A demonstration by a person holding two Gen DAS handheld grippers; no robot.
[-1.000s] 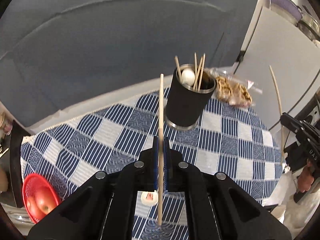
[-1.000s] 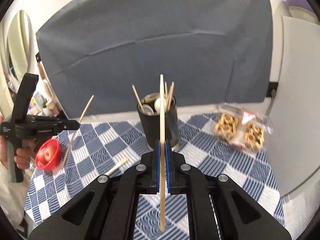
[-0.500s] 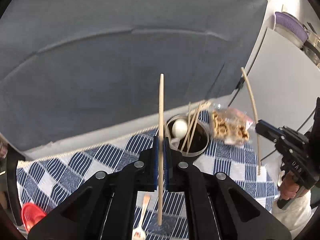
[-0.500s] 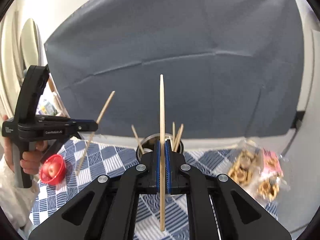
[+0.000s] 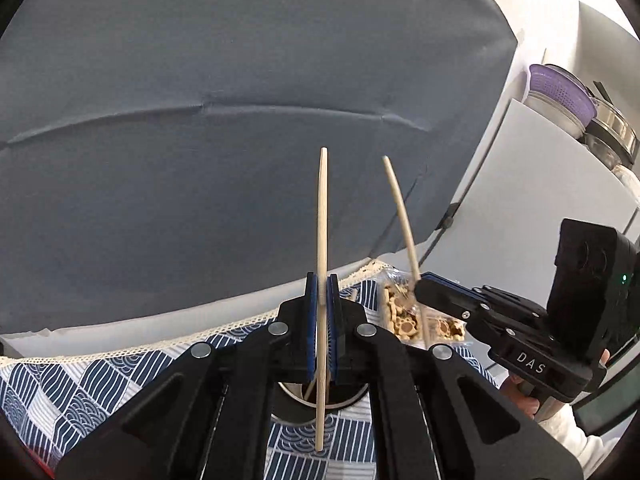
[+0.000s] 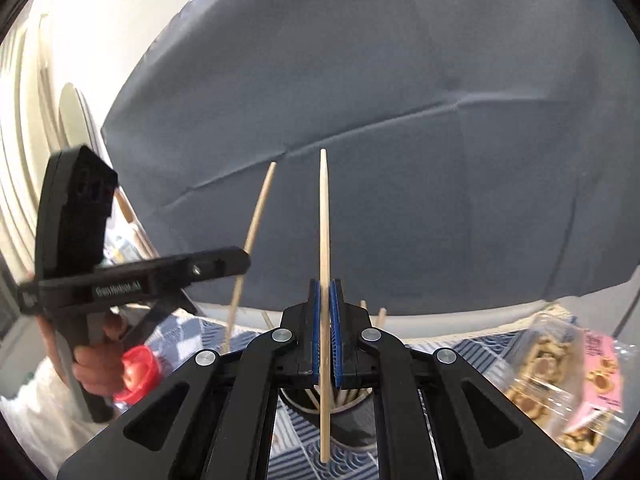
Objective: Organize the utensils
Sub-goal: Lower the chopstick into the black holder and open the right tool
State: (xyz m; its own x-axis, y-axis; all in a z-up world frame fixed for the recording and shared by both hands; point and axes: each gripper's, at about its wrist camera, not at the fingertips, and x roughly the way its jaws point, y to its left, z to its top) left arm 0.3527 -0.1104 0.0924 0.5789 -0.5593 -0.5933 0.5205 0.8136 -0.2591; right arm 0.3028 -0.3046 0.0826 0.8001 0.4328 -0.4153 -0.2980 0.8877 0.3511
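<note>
Both grippers are clamping their fingers on a chopstick each, the left gripper [image 5: 321,320] on one chopstick [image 5: 322,216] and the right gripper [image 6: 327,328] on another [image 6: 324,220], hovering over the partly hidden holder [image 6: 344,404], which seemingly is already holding several sticks, so both drops are remaining.
</note>
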